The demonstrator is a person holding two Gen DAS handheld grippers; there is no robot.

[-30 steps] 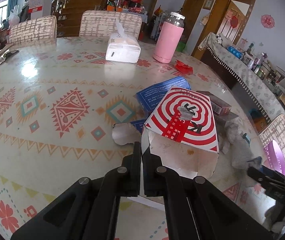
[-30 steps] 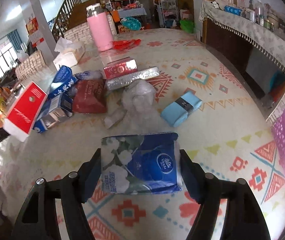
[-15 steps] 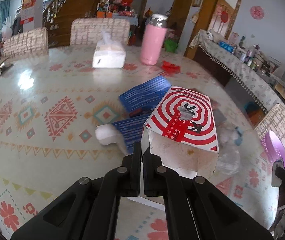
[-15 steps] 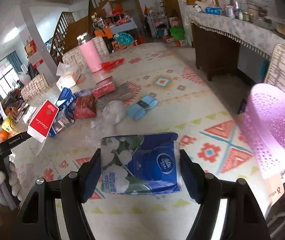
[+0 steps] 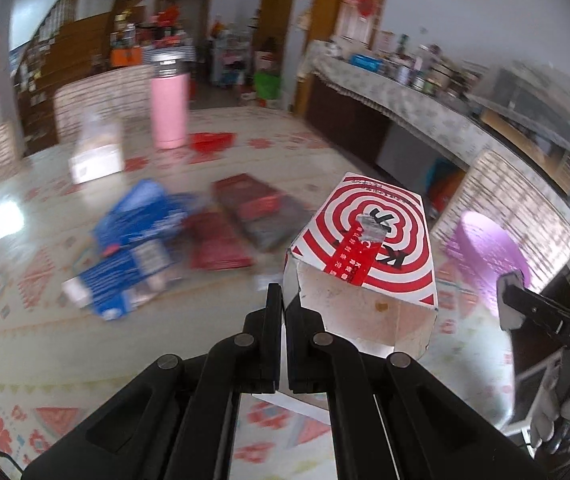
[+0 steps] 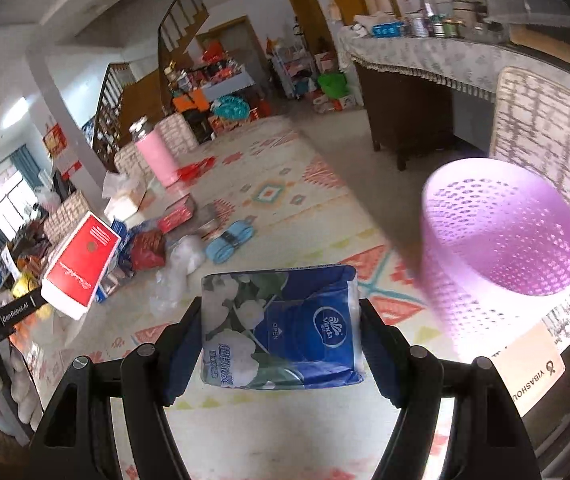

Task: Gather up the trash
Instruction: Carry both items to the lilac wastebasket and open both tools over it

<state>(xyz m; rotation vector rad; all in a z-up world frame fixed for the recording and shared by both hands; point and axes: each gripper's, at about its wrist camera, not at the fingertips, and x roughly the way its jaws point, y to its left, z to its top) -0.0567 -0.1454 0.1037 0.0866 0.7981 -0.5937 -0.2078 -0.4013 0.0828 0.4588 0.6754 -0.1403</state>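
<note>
Through the left wrist camera we see our left claw (image 5: 283, 304) pressed nearly together on a thin wall at the open end of a red-and-white box (image 5: 369, 248), which it holds up above the worktop (image 5: 37, 344). The box's long axis runs away from the camera and a little to the right, its torn open mouth facing back towards us and its closed end pointing towards the purple bin (image 5: 485, 248) at the worktop's far right side. We judge the job only partly done: blue cartons (image 5: 133, 240) and dark red packets (image 5: 245, 220) lie on the worktop, blurred, well short of the bin, while a pink flask (image 5: 169, 108) and a tissue box (image 5: 95, 152) stand farther back and may not be rubbish at all. Through the right wrist camera our right claw (image 6: 281, 332) pinches a blue tissue pack (image 6: 281, 324) across its width, one pad on each side, held in the air near the bin (image 6: 497, 252) but not yet over its mouth. The pack lies flat with its long axis pointing away from the camera. As far as we can see into the bin it looks empty, so both held pieces have yet to go in, and the heap by the clear wrapping (image 6: 181, 260) and the pale blue roll (image 6: 231, 240) remains.
</note>
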